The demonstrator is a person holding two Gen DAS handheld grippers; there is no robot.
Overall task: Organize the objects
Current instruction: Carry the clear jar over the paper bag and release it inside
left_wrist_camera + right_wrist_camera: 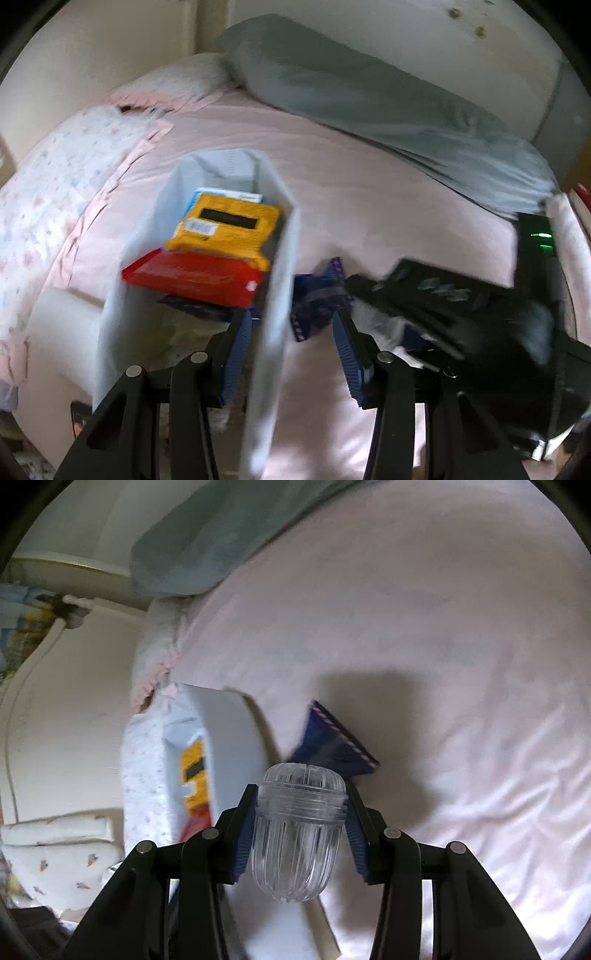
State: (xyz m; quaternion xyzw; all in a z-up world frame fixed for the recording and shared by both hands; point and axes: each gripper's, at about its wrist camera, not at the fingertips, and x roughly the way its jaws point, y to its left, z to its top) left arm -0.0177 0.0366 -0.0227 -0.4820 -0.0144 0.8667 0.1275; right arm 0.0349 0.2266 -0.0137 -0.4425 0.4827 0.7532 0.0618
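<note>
A white fabric bin (280, 236) stands on the pink bed. It holds a yellow packet (225, 229), a red flat box (192, 277) and a dark purple packet (199, 310) beneath them. My left gripper (291, 332) straddles the bin's right wall: one finger is inside and one outside, and the outer pad stands clear of the wall. A dark blue packet (317, 299) lies on the sheet just outside that wall. My right gripper (299, 827) is shut on a clear ribbed plastic jar (295, 834). It hangs above the bed, near the bin (229, 738) and the blue packet (332, 746).
A long grey pillow (369, 99) lies across the back of the bed, and folded floral bedding (55, 177) lies at the left. A blurred black shape with green lights (480, 295) fills the right of the left wrist view. Bare pink sheet (443, 664) spreads to the right.
</note>
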